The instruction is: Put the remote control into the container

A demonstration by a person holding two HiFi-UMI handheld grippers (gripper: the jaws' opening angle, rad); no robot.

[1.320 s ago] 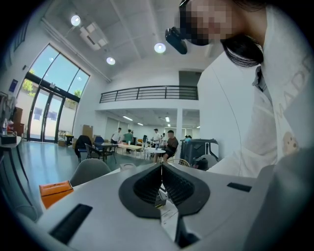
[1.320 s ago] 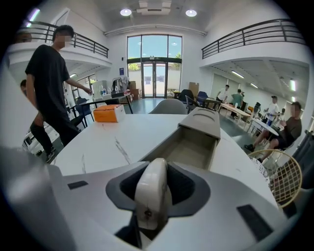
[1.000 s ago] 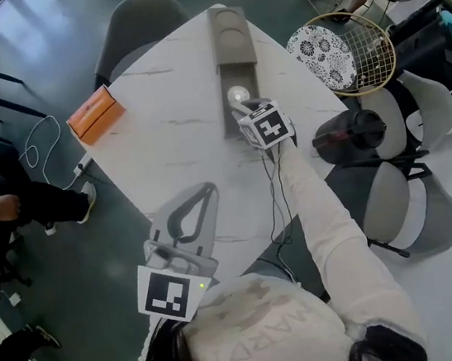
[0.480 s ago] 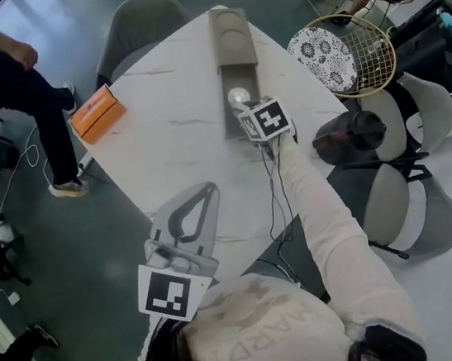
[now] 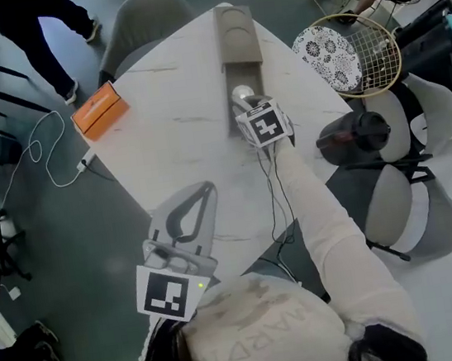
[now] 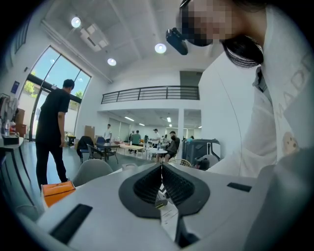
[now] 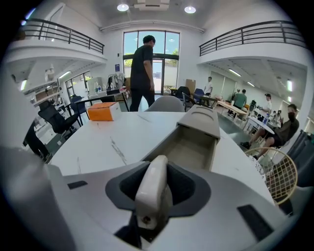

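Jaws tight on remote control [image 7: 152,196]; right gripper [image 7: 156,169] seemingly over container [image 7: 194,147]

Cream sleeve [image 5: 323,220], black cable [image 5: 271,194]; grey left gripper [image 5: 204,189] and right gripper [image 5: 241,101] bear black-and-white marker cubes [image 5: 265,125] behind the fingers [image 5: 181,205].

Large open hall with white walls [image 7: 191,54]. A railed mezzanine [image 7: 255,32] runs along both sides, and the recessed ceiling lights [image 7: 122,7] are lit. Tall glazed doors [image 7: 164,54] at the far end admit daylight. The floor [image 5: 76,238] is dark green. A white marbled table [image 5: 170,141] stands centrally, with grey chairs [image 5: 133,22] at its far end and right side.
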